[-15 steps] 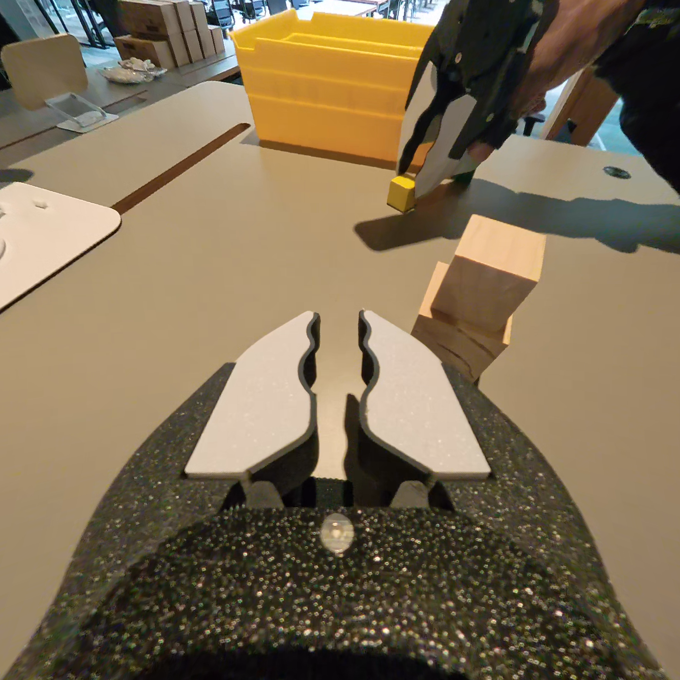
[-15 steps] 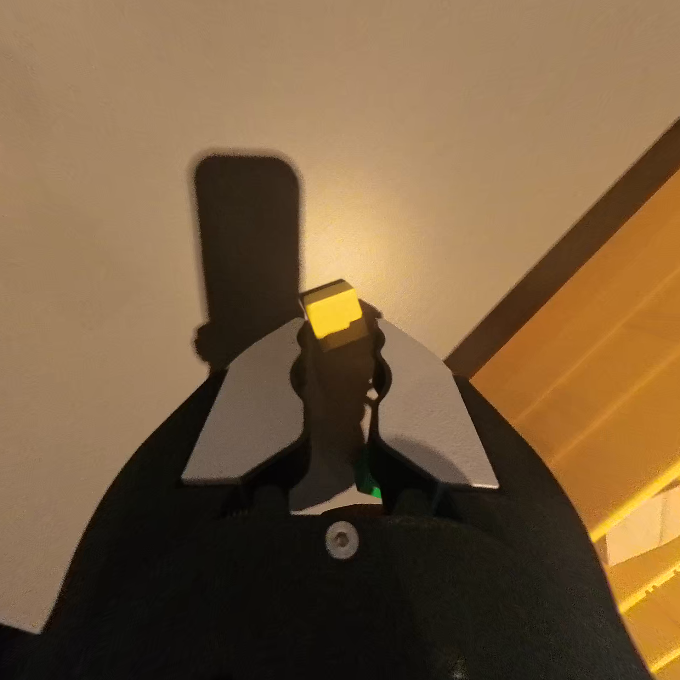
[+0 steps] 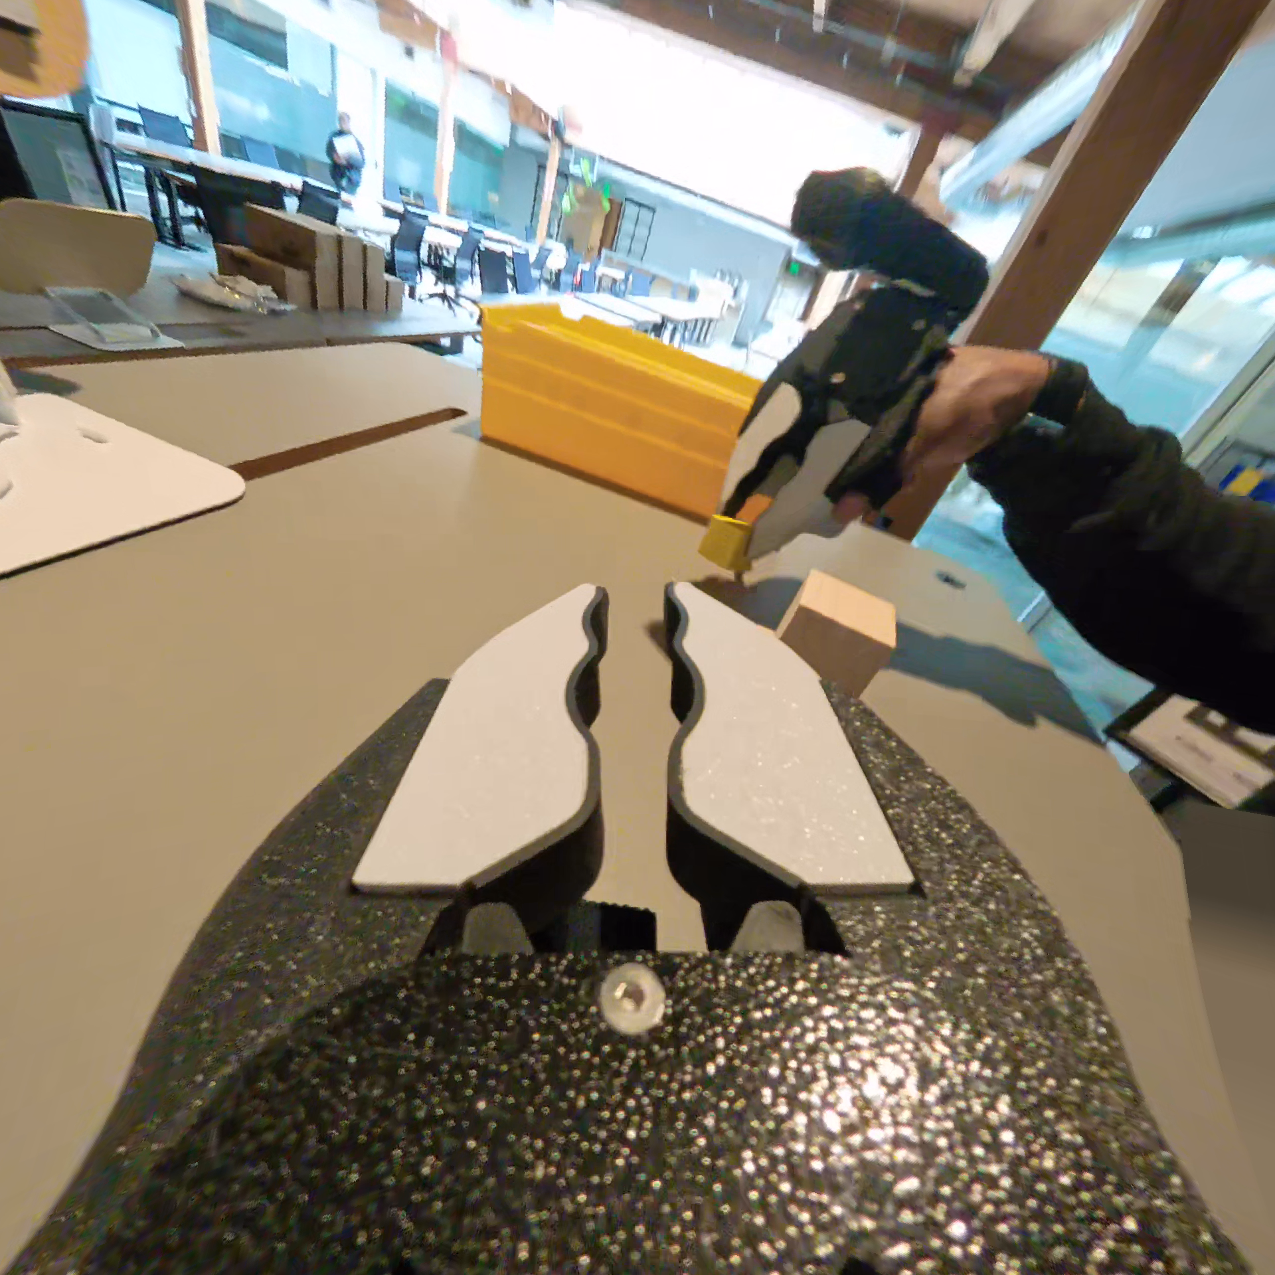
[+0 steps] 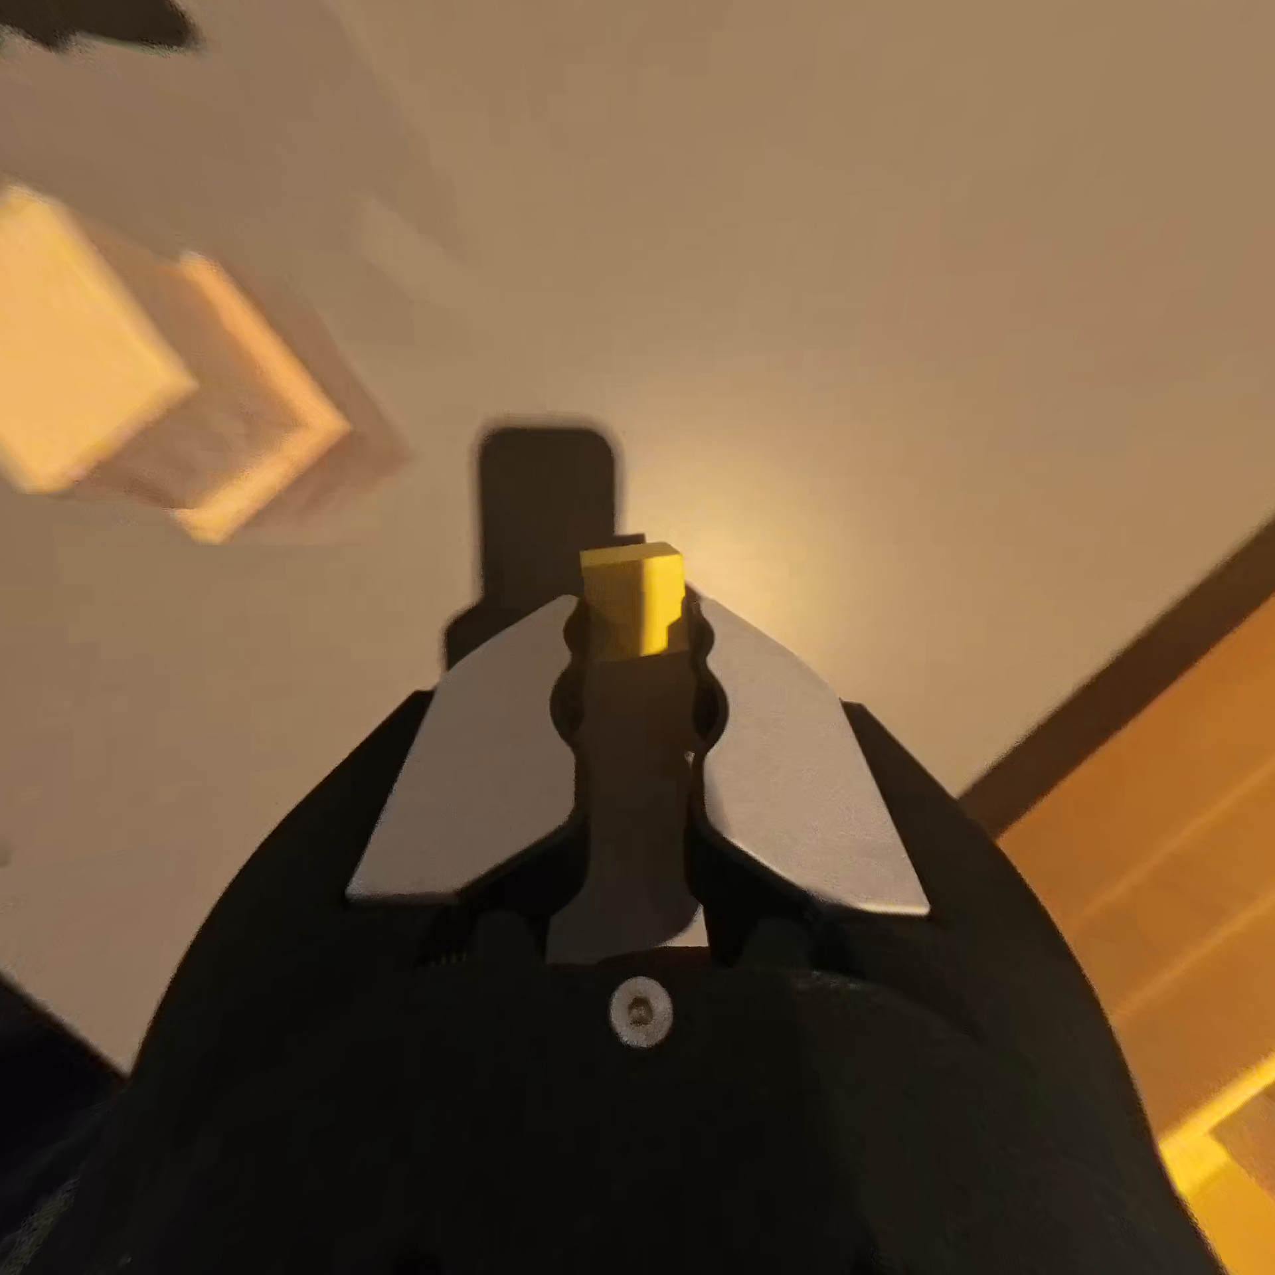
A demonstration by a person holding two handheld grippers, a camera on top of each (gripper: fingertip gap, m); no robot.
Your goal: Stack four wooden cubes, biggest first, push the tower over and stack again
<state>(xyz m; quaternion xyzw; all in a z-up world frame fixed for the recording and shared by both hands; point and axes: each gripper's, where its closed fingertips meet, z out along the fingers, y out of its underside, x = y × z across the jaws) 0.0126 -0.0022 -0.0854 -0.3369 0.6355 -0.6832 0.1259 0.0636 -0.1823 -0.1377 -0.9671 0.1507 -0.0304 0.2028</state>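
The counter (image 3: 290,621) is plain matte beige, with a dark brown strip (image 3: 345,441) at the left of the frame; the board (image 3: 103,483) at the far left is white; the bins (image 3: 607,407) at upper centre are solid yellow; the left tongs (image 3: 635,600) have pale grey fingers (image 3: 497,759) edged in black on a black, silver-speckled body; the right tongs (image 4: 631,607) are grey on plain black; the small cube (image 4: 638,600) is bright yellow; the wooden cube (image 3: 838,635) at centre right is pale tan; the sleeve (image 3: 1138,552) is black.

left wrist view looks low across the table (image 3: 276,655); right looks down, close.
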